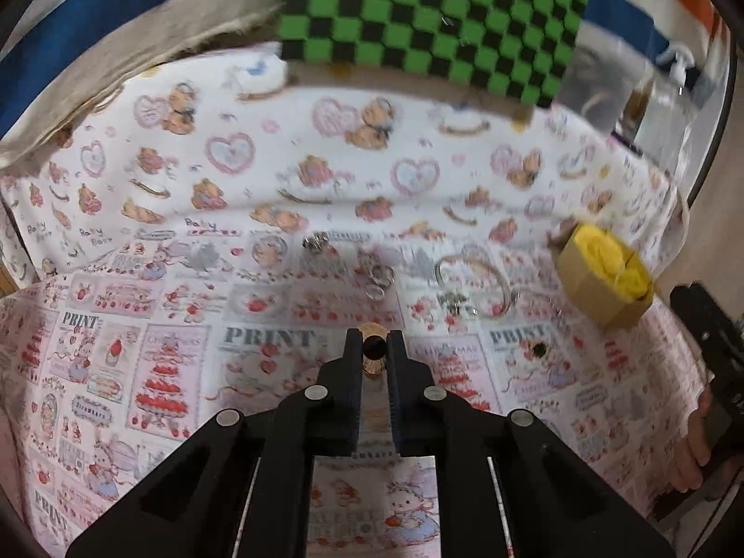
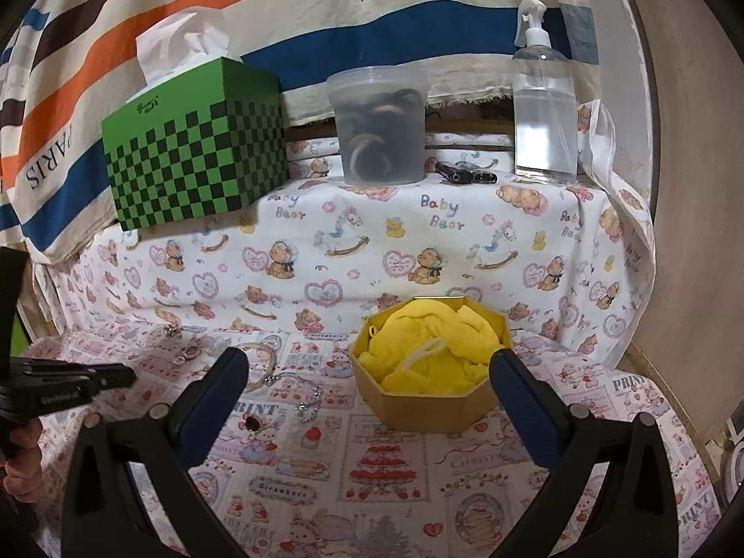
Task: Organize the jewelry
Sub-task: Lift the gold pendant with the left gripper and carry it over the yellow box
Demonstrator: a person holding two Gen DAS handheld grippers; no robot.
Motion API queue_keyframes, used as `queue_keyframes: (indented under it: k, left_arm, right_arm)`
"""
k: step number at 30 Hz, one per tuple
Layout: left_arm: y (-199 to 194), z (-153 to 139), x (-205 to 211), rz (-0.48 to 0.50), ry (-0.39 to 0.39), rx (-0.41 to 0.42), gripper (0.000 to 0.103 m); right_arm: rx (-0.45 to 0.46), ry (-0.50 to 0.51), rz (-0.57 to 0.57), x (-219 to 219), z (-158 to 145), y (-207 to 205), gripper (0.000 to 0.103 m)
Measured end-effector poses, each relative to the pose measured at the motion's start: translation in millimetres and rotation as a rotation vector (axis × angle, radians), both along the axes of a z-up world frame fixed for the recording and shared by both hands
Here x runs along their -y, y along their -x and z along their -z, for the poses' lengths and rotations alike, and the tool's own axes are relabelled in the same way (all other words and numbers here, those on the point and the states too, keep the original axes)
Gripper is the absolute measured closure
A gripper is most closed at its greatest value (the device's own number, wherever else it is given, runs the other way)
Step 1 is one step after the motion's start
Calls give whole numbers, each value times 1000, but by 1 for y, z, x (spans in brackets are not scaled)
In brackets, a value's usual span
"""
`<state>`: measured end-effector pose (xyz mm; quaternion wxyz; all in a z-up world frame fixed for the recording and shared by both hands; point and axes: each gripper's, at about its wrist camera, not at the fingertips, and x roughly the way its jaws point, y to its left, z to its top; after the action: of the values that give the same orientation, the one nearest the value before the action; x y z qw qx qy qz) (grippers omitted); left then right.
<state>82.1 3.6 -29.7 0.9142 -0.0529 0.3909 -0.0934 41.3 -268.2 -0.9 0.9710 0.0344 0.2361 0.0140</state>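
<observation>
My left gripper is shut on a small gold ring and holds it above the printed cloth. Ahead of it lie silver rings, a bangle, a small charm and a dark stone piece. An octagonal cardboard box lined with yellow cloth stands at the right; it also shows in the left wrist view. My right gripper is open and empty, just in front of the box. The bangle, a sparkly piece and the dark stone piece lie to its left.
A green checkered tissue box, a clear tub with bangles inside, a pump bottle and small dark items stand on the raised back shelf. A striped cloth hangs behind. A wall is at right.
</observation>
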Motion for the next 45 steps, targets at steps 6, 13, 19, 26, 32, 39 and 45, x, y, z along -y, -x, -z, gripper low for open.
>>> queue_keyframes:
  k: [6,13,19,26,32,39,45]
  left_arm:
    - [1,-2,-28,-18,75,57,94]
    - [0,2,-31,-85,59,66,94]
    - [1,6,-33,-121,34,67,94]
    - [-1,6,-42,-161,51,72,94]
    - [1,5,-42,-159,51,79,94]
    - [2,5,-32,-123,16,81,94]
    - [12,-3,-22,-107,-26,142,94]
  right_arm:
    - [-73,-37,-70,-5,1,-8,0]
    - [-186,11,-247,-43,9,-18,28]
    - [-342,100,-295,-77,30,-43,61]
    - [-403,131,-325,-93,47,-63,77]
    - [-424,168,-266,-97,54,-74,82]
    - [-436,169,-246,-98,59,-73,91]
    - [-386,57,-271,-84,51,-56,92]
